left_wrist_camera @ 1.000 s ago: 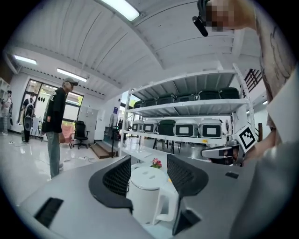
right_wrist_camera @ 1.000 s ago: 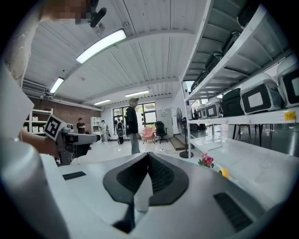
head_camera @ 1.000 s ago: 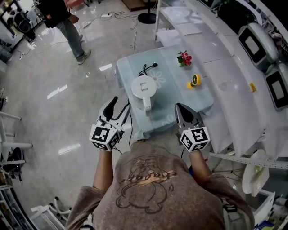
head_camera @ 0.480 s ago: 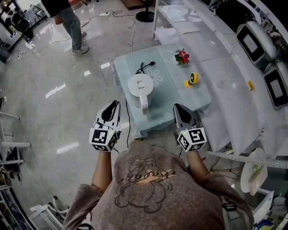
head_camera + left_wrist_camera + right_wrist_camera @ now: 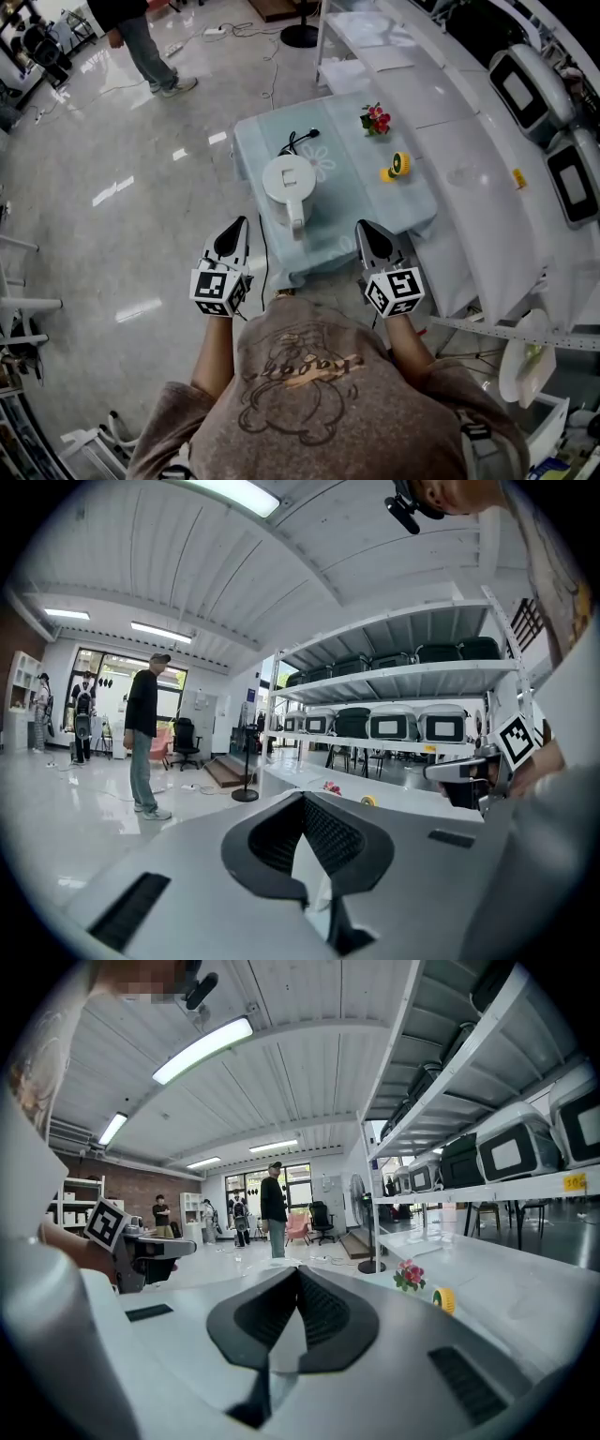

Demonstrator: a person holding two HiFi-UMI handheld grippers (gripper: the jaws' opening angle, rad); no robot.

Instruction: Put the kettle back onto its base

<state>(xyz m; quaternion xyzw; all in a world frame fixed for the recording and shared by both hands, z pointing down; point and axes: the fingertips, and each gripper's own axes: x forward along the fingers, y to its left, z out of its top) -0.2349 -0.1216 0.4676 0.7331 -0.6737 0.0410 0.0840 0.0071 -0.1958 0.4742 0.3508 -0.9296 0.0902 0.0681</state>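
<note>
A white kettle (image 5: 288,180) stands on the small table with a pale blue cloth (image 5: 347,202), its handle pointing toward me. A black cord (image 5: 298,141) runs out from behind it; no separate base shows in the head view. My left gripper (image 5: 238,228) hangs shut and empty off the table's near left corner, well short of the kettle. My right gripper (image 5: 362,230) is shut and empty over the table's near edge, to the right of the kettle. In both gripper views the jaws meet with nothing between them, and the kettle is hidden.
A small bunch of red flowers (image 5: 377,119) and a yellow tape roll (image 5: 401,165) lie at the table's far right. White shelving with grey cases (image 5: 525,94) runs along the right. A person (image 5: 141,42) stands on the glossy floor at the far left, near cables.
The left gripper's jaws have gone from open to shut with nothing in them, and it has sunk a little. The right gripper has stayed put. The background person has shifted along the floor.
</note>
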